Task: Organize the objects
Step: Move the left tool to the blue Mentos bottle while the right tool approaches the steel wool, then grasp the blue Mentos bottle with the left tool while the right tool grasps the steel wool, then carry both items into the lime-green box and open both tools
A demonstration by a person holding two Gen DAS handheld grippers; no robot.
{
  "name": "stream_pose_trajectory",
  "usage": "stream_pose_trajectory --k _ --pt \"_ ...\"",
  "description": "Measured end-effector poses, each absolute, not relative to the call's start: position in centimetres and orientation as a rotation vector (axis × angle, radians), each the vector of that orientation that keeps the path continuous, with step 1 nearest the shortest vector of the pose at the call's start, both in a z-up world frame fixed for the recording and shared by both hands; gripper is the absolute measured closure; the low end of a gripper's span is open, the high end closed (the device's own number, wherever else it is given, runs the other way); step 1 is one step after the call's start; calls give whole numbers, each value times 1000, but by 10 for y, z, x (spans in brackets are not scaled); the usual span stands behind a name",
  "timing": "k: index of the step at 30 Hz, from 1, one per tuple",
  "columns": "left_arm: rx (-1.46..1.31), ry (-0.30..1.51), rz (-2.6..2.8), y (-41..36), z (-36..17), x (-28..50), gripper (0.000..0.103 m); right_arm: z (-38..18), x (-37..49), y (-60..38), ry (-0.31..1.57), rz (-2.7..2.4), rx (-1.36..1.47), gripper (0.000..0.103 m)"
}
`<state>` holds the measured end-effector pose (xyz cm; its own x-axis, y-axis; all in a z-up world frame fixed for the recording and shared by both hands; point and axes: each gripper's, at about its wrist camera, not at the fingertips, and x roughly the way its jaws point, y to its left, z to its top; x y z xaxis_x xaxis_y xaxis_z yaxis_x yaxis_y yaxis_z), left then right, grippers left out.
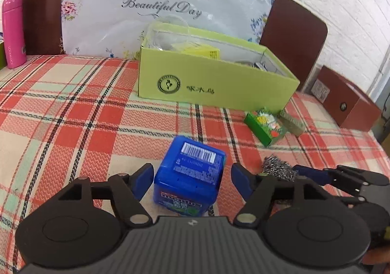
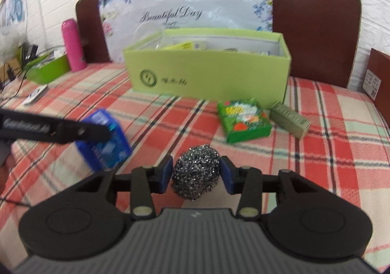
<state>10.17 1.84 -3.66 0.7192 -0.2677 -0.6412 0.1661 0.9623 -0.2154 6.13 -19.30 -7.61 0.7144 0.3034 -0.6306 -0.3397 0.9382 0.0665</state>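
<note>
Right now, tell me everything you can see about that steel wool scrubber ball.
The steel wool scrubber is a roundish wad of tangled, glinting silver-grey metal strands, dark in its hollows. It sits on the red plaid cloth, between the blue pads of the right tool, which touch or nearly touch its sides; the picture is too soft to tell a firm squeeze. It lies right of the blue box, nearer the camera than the green packet.
</note>
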Motion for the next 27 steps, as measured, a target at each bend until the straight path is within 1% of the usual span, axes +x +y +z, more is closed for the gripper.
stream_pose_trajectory --k 1,2,3,4,8,14,16,19,22,27 --pt "-139 738 -245 18 -39 102 30 -77 58 -192 691 362 -61 52" --pt "-138 745 -249 18 -41 102 31 -79 54 -191 695 362 -69 52" --pt "-142 746 -247 20 -42 102 36 -79 52 -191 700 358 -78 52" --pt "-149 746 -249 22 -42 102 39 -79 52 -191 702 354 -80 52" --pt "-184 756 -249 27 -42 105 39 -77 52 -193 707 355 -68 52" --pt "-166 755 -244 23 -42 106 39 -81 58 -191 716 339 -52 52" --pt "-172 755 -245 25 -42 107 39 -83 60 -192 733 340 -47 62" --pt "-183 750 -249 25 -38 106 40 -81 59 -194 729 346 -43 66" --pt "-202 725 -280 25 -28 105 41 -71 55 -198 680 362 -20 66" --pt "-207 653 -326 19 0 109 42 -43 54 -208 546 350 18 66"
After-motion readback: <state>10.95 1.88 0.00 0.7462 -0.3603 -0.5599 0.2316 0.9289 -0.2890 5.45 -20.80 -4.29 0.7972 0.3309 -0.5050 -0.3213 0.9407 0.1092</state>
